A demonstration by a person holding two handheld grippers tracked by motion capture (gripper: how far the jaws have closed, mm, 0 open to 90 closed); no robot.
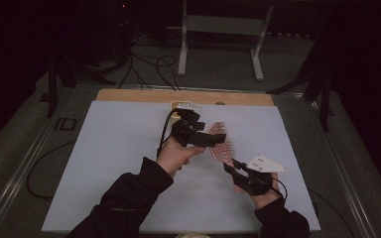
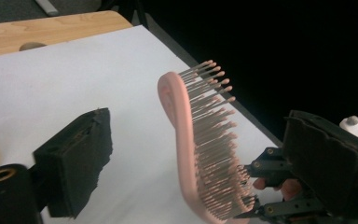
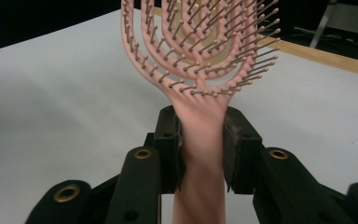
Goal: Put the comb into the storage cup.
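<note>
A pink vented hairbrush (image 1: 220, 141) is held up over the white sheet (image 1: 114, 163). My right gripper (image 1: 230, 166) is shut on its handle (image 3: 200, 140), the black pads (image 3: 168, 140) pressing both sides, and the bristled head (image 3: 200, 42) points away from it. From the left, my left gripper (image 1: 209, 139) reaches to the brush head. Its jaws stand open on either side of the head (image 2: 186, 140), one pad (image 2: 77, 161) behind the brush's back and the other pad (image 2: 326, 161) facing the bristles. Neither pad touches the brush.
The white sheet covers most of a wooden table whose bare edge (image 1: 178, 95) shows at the back. A small pale object (image 1: 183, 105) lies at that back edge. Beyond the table are a metal frame (image 1: 218, 29) and cables (image 1: 149, 64) on the floor.
</note>
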